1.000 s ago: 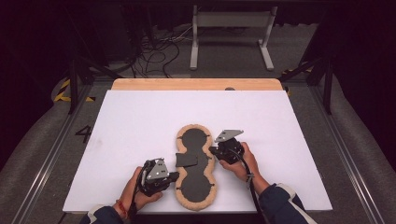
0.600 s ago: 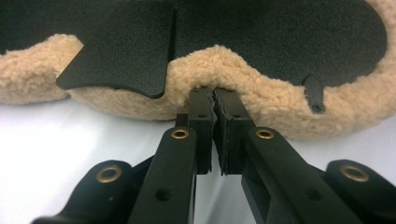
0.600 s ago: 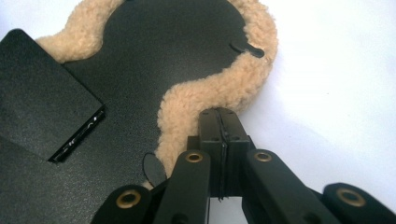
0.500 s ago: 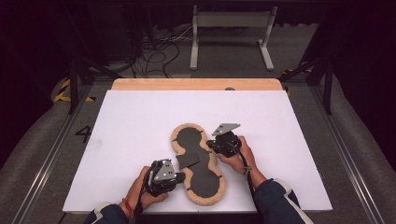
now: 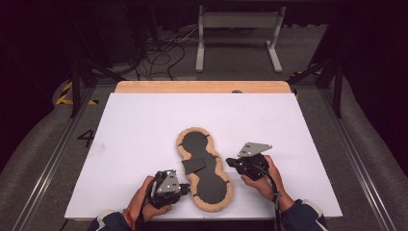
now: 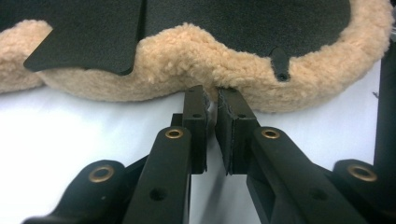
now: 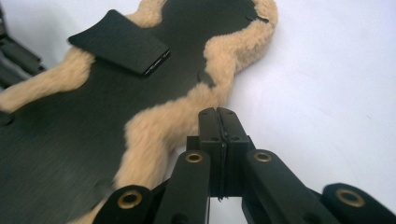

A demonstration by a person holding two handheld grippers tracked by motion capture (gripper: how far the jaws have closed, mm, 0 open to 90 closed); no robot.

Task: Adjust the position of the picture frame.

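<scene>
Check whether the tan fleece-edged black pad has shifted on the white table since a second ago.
Yes. The tan fleece-edged black pad has swung: its near end now lies further right along the white table's front edge, its far end tilting left.

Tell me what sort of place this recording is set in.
Probably a lab or studio recording bay, not a home: a white-topped table stands on grey carpet between metal floor rails, loose cables lie on the floor behind it, and the surroundings are dark.

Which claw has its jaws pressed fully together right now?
The right claw: its jaws meet with no gap, tips beside the fleece pad's edge. The left claw keeps a narrow slit between its jaws, tips at the fleece rim.
</scene>
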